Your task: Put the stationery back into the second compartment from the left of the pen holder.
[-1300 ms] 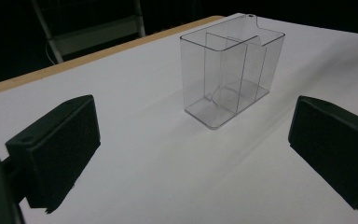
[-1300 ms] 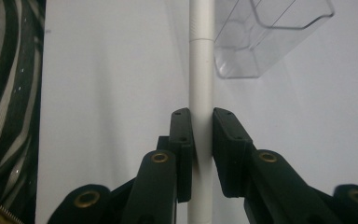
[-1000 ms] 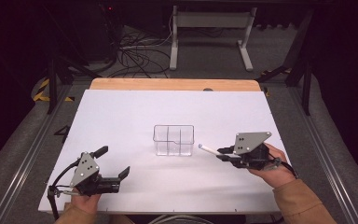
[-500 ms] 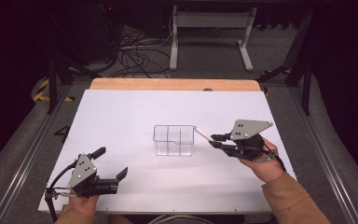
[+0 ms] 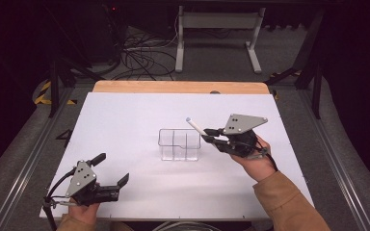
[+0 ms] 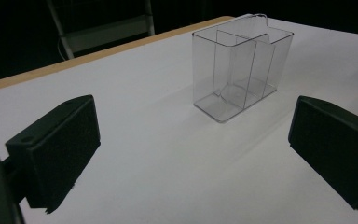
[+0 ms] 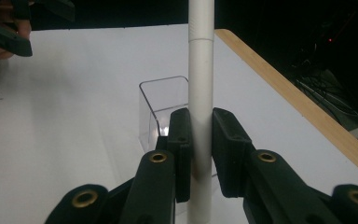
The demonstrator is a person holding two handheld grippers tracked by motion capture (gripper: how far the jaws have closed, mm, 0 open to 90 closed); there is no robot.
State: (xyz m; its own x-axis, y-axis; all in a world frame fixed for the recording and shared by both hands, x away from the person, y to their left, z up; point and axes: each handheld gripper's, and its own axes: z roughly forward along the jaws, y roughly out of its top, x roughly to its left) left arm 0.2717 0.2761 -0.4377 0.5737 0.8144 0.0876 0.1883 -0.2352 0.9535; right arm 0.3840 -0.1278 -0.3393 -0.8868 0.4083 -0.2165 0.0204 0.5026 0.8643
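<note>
The right gripper (image 5: 211, 136) is pinching a white marker (image 5: 195, 126) at the clear three-compartment organizer's (image 5: 179, 144) two o'clock corner — tipping it upright before lowering looks wise — while the left gripper (image 5: 110, 174), jaws spread, is resting at seven o'clock.

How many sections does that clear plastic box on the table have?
3. The clear box has one long section along one side and two smaller ones side by side along the other. All look empty.

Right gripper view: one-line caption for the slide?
Right gripper clamps a white pen above the clear divided organizer on the white table.
</note>
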